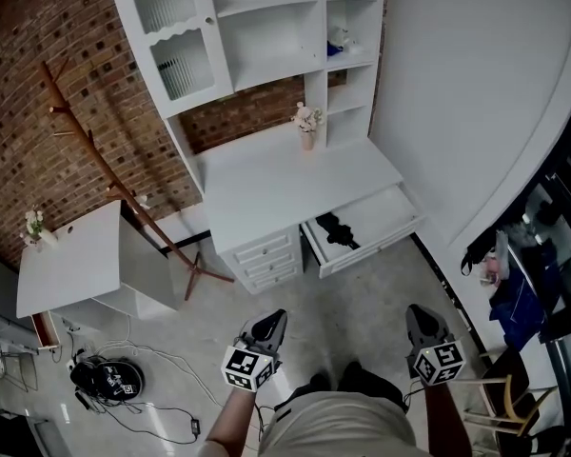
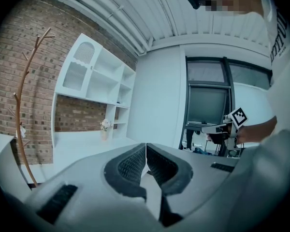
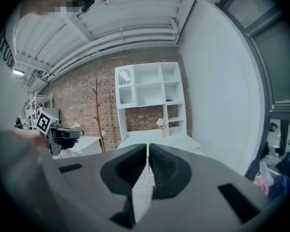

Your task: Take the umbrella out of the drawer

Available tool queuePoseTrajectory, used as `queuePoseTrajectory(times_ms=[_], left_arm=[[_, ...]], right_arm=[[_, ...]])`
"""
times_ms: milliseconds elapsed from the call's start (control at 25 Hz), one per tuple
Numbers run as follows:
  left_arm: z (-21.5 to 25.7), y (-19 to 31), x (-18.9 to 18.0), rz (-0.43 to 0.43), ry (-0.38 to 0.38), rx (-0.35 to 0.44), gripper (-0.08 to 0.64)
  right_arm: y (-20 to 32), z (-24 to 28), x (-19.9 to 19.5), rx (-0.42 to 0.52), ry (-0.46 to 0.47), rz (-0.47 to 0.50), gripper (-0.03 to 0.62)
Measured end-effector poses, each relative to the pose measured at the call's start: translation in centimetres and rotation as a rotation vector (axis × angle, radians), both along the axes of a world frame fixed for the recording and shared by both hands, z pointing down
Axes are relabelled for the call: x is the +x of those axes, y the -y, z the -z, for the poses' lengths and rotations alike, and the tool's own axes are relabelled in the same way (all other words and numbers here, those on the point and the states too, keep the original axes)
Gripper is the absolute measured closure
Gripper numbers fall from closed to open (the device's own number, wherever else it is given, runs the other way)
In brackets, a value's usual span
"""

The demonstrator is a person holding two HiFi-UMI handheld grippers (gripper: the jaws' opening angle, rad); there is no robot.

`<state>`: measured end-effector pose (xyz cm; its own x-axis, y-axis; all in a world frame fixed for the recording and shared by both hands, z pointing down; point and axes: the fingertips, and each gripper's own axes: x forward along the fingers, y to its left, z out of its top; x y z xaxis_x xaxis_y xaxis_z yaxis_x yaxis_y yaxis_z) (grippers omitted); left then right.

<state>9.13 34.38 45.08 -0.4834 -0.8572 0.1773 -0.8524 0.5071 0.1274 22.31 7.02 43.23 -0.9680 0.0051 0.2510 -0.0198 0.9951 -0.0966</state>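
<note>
A: Left hand-held gripper [image 1: 274,320], right hand-held gripper [image 1: 415,314]: jaws together on both, nothing between them. Both low, well apart from the desk.

B: Umbrella?

A: Umbrella [image 1: 339,230] lies in the open drawer [image 1: 369,246], pulled out below the tabletop [image 1: 285,184]. Black, folded, compact.

B: Handling?

A: Probably light, with a stiff core under loose, slick fabric. I'd pinch across the bundled middle, or the handle. Can't tell which end that is.
</note>
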Motion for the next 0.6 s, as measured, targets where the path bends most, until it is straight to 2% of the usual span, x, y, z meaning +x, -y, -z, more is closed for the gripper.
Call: queuePoseTrajectory(times_ms=[280, 600], left_arm=[[0.5, 0.7, -2.0, 0.023, 0.003, 0.003, 0.535], [0.3, 2.2, -5.0, 0.056, -0.009, -0.012, 0.535]], right_arm=[[0.7, 0.6, -2.1, -0.002, 0.007, 0.016, 0.558], [2.9, 0.5, -6.3, 0.003, 0.005, 0.028, 0.558]])
